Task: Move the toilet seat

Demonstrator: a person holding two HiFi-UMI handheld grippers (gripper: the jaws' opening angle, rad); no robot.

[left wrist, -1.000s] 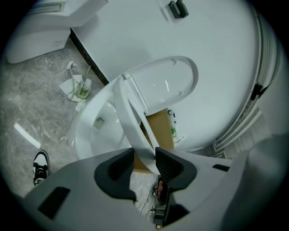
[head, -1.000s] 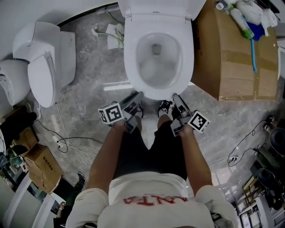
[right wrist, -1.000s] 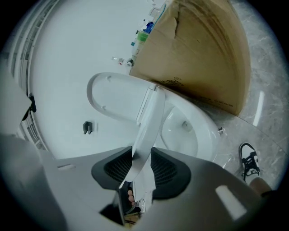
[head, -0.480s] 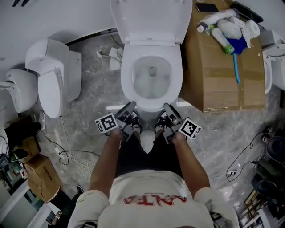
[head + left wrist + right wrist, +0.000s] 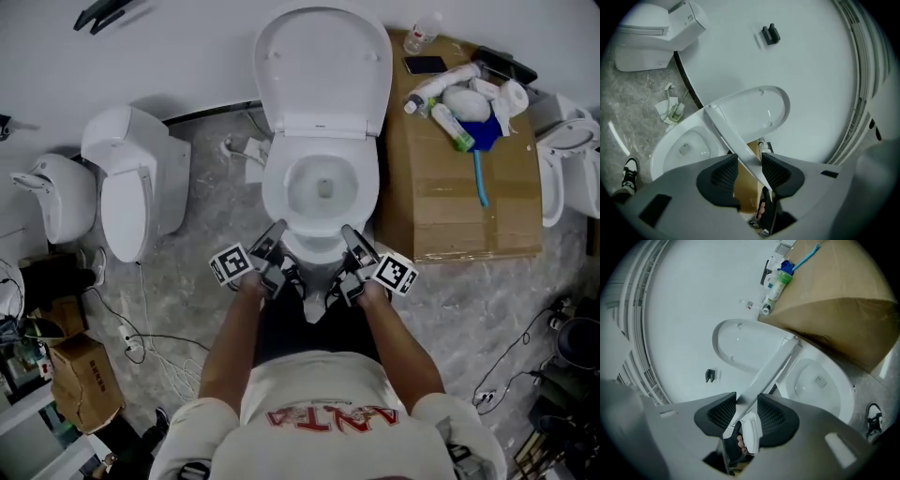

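Note:
The white toilet seat (image 5: 273,192) rings the bowl (image 5: 323,217), and the lid (image 5: 323,70) stands upright against the wall. My left gripper (image 5: 276,234) and right gripper (image 5: 348,234) are both at the seat's front rim. In the left gripper view the seat (image 5: 733,138) runs edge-on between the pads of the gripper (image 5: 749,168), with the bowl (image 5: 677,150) showing beneath it. Those jaws are opening slightly with the seat still between them. In the right gripper view the seat (image 5: 773,366) likewise passes between the pads of that gripper (image 5: 746,411).
A cardboard box (image 5: 459,202) carrying bottles and a blue brush (image 5: 480,173) stands right of the toilet. Other white toilets stand at the left (image 5: 136,183) and far right (image 5: 562,169). Cables (image 5: 141,337) and a small box (image 5: 80,375) lie on the marble floor. The person's shoes are at the toilet's foot.
The head view has pulled back, so the whole raised lid now shows. Both grippers have drawn closer together and moved from just below the bowl's front onto the seat's front rim.

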